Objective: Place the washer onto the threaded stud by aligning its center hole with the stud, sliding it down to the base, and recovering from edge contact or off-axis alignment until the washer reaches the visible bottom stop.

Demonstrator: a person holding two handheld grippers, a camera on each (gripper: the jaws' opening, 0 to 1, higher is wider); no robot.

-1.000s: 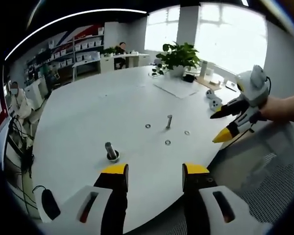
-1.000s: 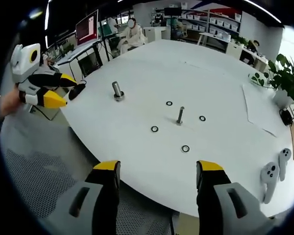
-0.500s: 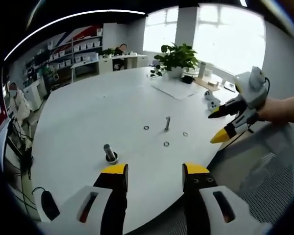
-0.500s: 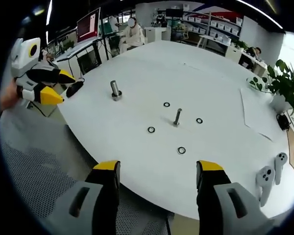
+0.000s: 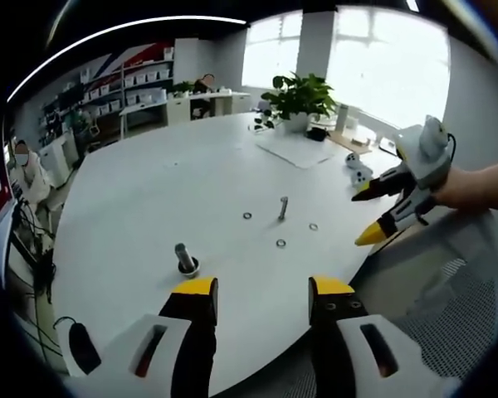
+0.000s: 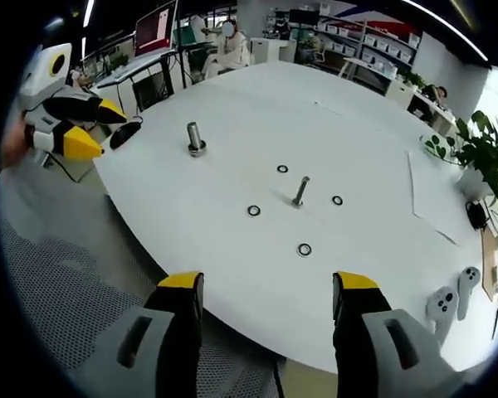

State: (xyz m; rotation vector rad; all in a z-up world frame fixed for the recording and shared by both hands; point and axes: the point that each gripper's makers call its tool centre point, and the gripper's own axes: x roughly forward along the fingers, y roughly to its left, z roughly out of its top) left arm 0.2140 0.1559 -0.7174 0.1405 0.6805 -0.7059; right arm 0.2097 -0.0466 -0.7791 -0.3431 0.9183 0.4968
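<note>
Washers lay loose on round white table (image 6: 232, 116), four ringed around upright threaded stud (image 6: 300, 191), nearest washer (image 6: 305, 249) just beside it. Larger bolt (image 6: 196, 138) stood well apart. Left gripper (image 5: 260, 292) and right gripper (image 6: 266, 286) both spread apart, empty, off table edge.

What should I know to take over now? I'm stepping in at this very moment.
Left gripper: open, empty, held off the table's near edge.
Right gripper: open, empty, also short of the table.
Threaded stud stands upright mid-table with nothing on it; four washers lie flat around it, the nearest washer on the right gripper's side. A thicker bolt stands apart.
Done: nothing yet.
Left: pick a washer, align, slide it down to the base.
</note>
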